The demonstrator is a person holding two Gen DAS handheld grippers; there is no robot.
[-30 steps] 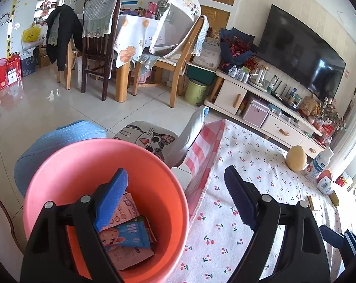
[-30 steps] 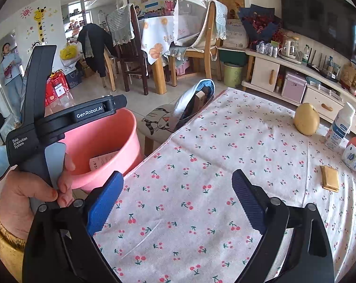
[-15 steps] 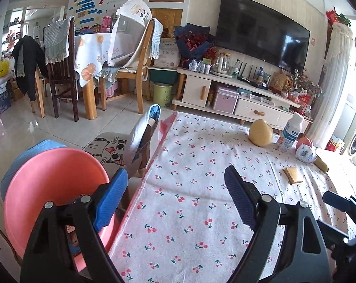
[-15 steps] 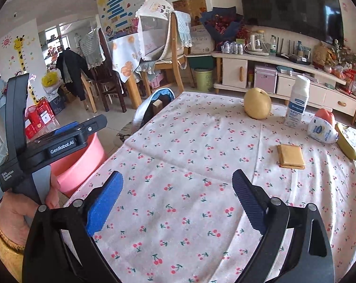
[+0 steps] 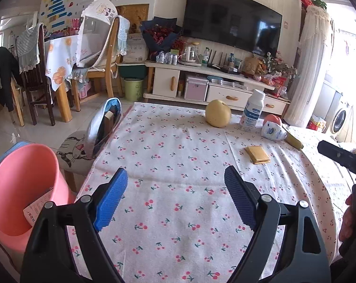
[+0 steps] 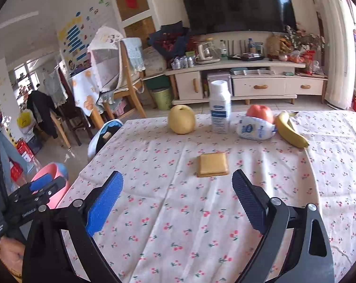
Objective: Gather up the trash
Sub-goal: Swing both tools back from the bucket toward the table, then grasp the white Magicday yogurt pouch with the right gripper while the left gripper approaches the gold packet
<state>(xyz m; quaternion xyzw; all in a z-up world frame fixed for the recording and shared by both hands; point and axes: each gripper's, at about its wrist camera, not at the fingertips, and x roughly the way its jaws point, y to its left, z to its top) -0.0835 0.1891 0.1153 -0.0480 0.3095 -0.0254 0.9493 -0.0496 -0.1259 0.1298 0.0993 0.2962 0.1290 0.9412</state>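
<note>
No text can be read with certainty. The white bottle (image 6: 220,108) at the far side of the table carries a blue label, too small to read. The left gripper (image 6: 40,189) has white lettering on its side, too blurred to read.

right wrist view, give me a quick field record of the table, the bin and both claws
surface: table under a cherry-print cloth
flat item: yellow packet, nearest the right claw
far row: pear, white bottle upright, crumpled white wrapper, red fruit behind it, banana
bin: pink bucket beside the table, paper inside
right claw: open, empty
left claw: open, empty
</note>
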